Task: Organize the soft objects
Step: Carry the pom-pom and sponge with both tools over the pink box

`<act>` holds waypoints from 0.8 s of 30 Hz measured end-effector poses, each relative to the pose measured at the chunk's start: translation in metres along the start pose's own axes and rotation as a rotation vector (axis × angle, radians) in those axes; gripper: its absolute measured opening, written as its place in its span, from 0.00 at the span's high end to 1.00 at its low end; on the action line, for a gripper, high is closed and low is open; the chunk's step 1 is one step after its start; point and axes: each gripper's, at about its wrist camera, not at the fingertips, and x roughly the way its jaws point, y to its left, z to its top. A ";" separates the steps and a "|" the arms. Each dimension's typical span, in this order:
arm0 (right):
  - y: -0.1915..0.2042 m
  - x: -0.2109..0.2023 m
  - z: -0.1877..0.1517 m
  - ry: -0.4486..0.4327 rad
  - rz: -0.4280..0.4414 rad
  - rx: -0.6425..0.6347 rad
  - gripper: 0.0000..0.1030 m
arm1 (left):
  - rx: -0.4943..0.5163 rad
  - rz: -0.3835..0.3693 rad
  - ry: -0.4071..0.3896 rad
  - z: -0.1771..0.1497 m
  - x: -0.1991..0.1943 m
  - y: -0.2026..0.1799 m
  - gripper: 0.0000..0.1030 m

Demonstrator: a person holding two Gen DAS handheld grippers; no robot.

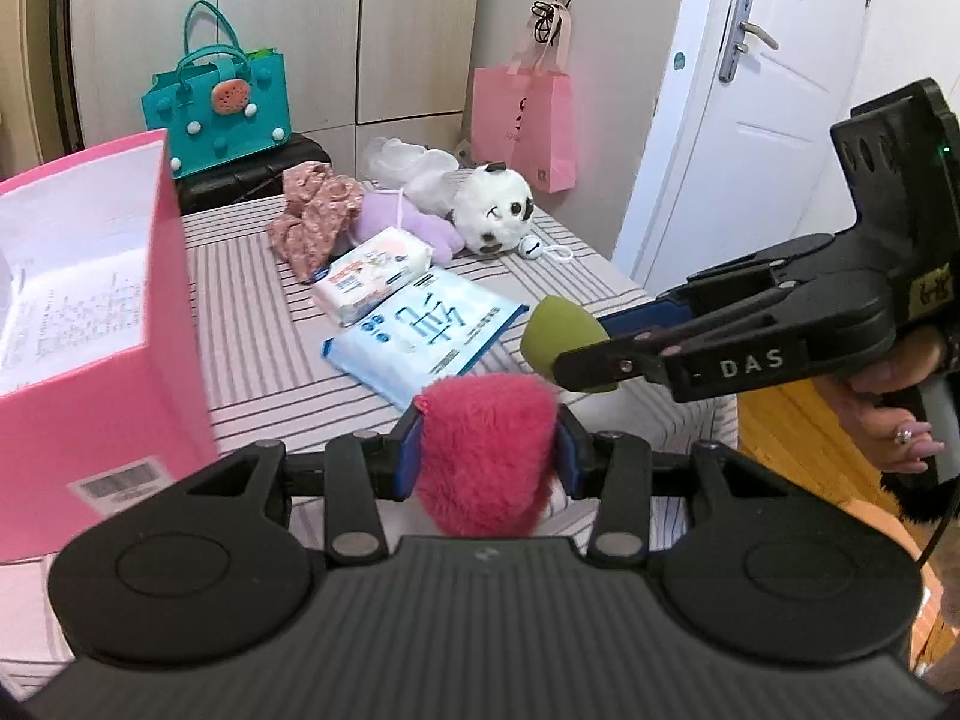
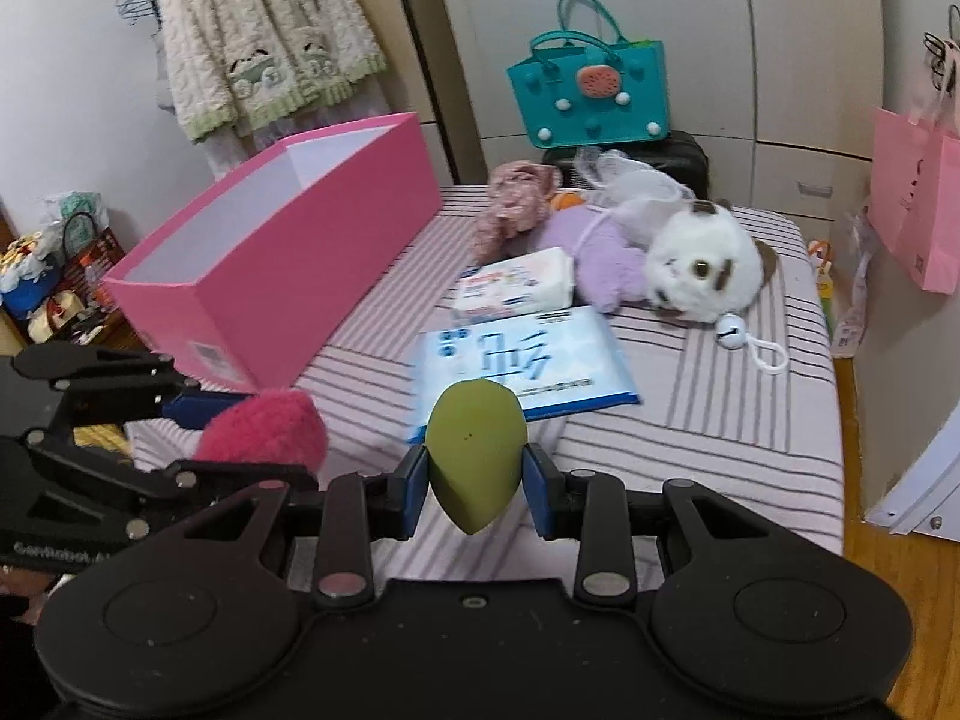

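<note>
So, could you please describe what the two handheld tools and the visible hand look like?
Both tools are matte black plastic with scissor-like linkages, silver pivot rivets and blue finger pads. The left tool has a ribbed base with two round discs. The right tool carries white "DAS" lettering, a handwritten label, a green light and a black cable. The hand wears a ring and a dark fuzzy cuff.

A lived-in home bedroom is showing here: tall pale wardrobe doors (image 2: 666, 42) are lining the wall, a fleecy cardigan (image 2: 264, 36) is hanging on a hanger, a white panelled door (image 1: 756, 108) is standing by wooden flooring (image 1: 798, 438), and a striped sheet (image 2: 690, 420) is covering the bed
</note>
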 end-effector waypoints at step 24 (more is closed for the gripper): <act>0.097 -0.015 0.024 0.110 0.158 -0.122 0.62 | 0.034 -0.003 0.141 0.021 -0.076 0.072 0.59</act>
